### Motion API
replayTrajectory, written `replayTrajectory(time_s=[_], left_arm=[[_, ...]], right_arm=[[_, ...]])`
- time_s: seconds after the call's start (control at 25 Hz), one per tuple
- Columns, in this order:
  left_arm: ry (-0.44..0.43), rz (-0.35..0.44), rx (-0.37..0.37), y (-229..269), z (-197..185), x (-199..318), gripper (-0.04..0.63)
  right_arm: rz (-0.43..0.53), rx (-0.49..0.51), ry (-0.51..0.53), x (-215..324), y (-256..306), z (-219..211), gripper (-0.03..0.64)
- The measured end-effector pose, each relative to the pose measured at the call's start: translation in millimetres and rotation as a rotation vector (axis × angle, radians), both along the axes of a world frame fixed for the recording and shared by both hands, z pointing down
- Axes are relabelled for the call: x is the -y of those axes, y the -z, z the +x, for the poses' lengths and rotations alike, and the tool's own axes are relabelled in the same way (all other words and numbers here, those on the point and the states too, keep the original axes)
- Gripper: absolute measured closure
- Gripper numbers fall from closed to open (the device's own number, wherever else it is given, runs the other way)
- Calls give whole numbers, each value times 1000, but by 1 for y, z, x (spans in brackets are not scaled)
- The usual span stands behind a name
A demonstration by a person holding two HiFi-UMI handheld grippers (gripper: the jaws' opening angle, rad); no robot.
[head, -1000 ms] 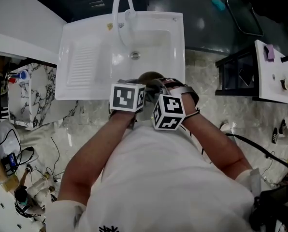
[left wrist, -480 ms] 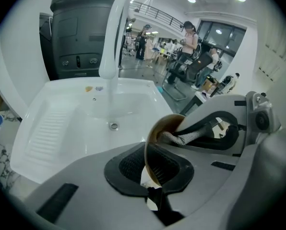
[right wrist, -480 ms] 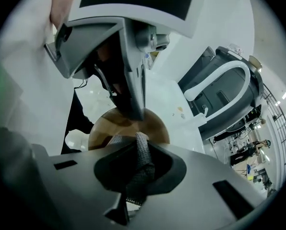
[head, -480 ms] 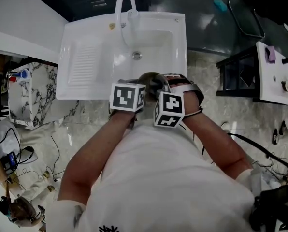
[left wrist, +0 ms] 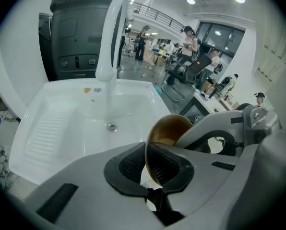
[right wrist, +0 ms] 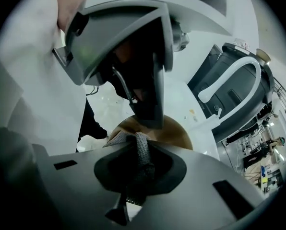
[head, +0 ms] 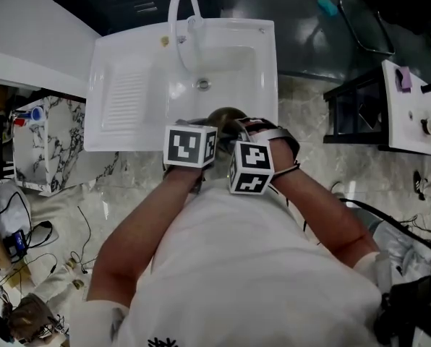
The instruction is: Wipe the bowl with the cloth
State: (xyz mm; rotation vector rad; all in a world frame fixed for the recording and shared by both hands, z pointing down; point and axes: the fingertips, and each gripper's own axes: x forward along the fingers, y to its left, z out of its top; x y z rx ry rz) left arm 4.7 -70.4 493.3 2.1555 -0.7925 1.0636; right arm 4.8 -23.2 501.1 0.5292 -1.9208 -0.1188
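A brown bowl (head: 225, 115) hangs tilted over the front edge of the white sink (head: 129, 85). My left gripper (left wrist: 150, 169) is shut on the bowl's rim (left wrist: 168, 131), which stands edge-on between the dark pads. My right gripper (right wrist: 140, 164) is shut on a grey knitted cloth (right wrist: 142, 153), which lies against the bowl (right wrist: 179, 134) just in front of it. In the head view the two marker cubes, left (head: 190, 145) and right (head: 251, 168), sit side by side and hide the jaws. The left gripper's body (right wrist: 128, 47) fills the top of the right gripper view.
A curved white faucet (head: 179, 9) rises behind the basin, whose drain (head: 202, 84) lies beyond the bowl. A ribbed drainboard (head: 125, 96) is at the sink's left. A marble-patterned box (head: 45, 139) stands to the left, a black stand (head: 353, 110) to the right, and cables (head: 27, 244) lie on the floor.
The right gripper's cube rocked slightly up and back down beside the bowl. The left gripper and the bowl have kept still.
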Motion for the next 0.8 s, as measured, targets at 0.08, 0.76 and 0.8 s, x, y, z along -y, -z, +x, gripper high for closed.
replayTrajectory(time_s=[0.08, 0.76, 0.8], left_arm=[[-5, -6, -5, 0, 1, -1, 577], [-11, -24, -6, -3, -3, -3, 577], [-8, -19, -7, -3, -3, -2, 577]], right_arm=[[44, 18, -3, 6, 8, -3, 581], [147, -37, -92, 23, 30, 28, 581], [135, -37, -98, 20, 28, 30, 581]])
